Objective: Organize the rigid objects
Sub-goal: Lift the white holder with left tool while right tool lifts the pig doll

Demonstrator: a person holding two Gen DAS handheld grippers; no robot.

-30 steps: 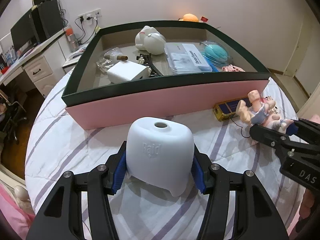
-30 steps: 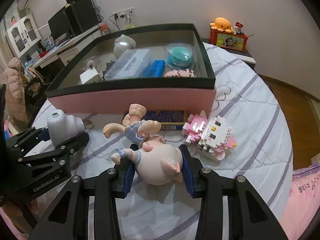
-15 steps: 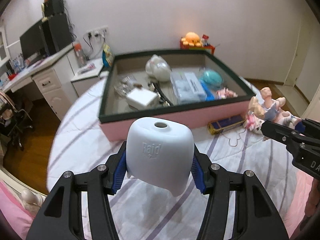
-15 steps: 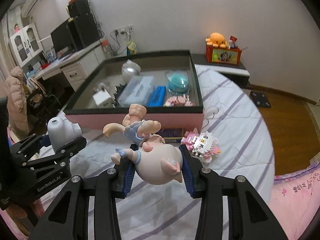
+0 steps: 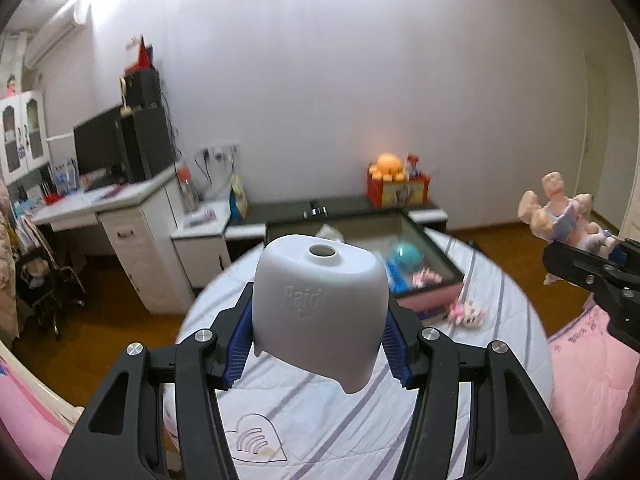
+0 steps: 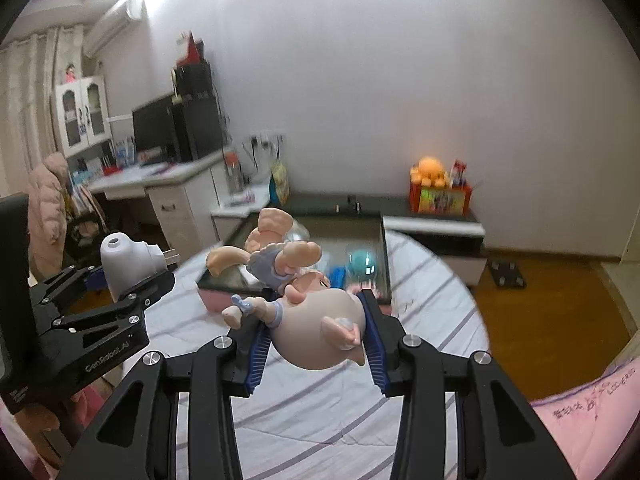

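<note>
The box (image 5: 440, 292), pink-sided with a dark rim, sits on the striped bed (image 5: 500, 320), well below and ahead of both grippers. The white plug-in device (image 5: 320, 304) is clamped between the blue pads of the left gripper (image 5: 318, 344), upright and in the air above the bed. The pig figurine (image 6: 316, 328) is squeezed by its round body in the right gripper (image 6: 314, 338), limbs pointing towards the box.

- My white Raid diffuser (image 5: 320, 308) hides the near left part of the open box (image 5: 450, 266).
- The box's contents blur; only a teal ball (image 5: 406, 256) reads.
- My pig figurine (image 6: 316, 328) covers the box's middle.
</note>
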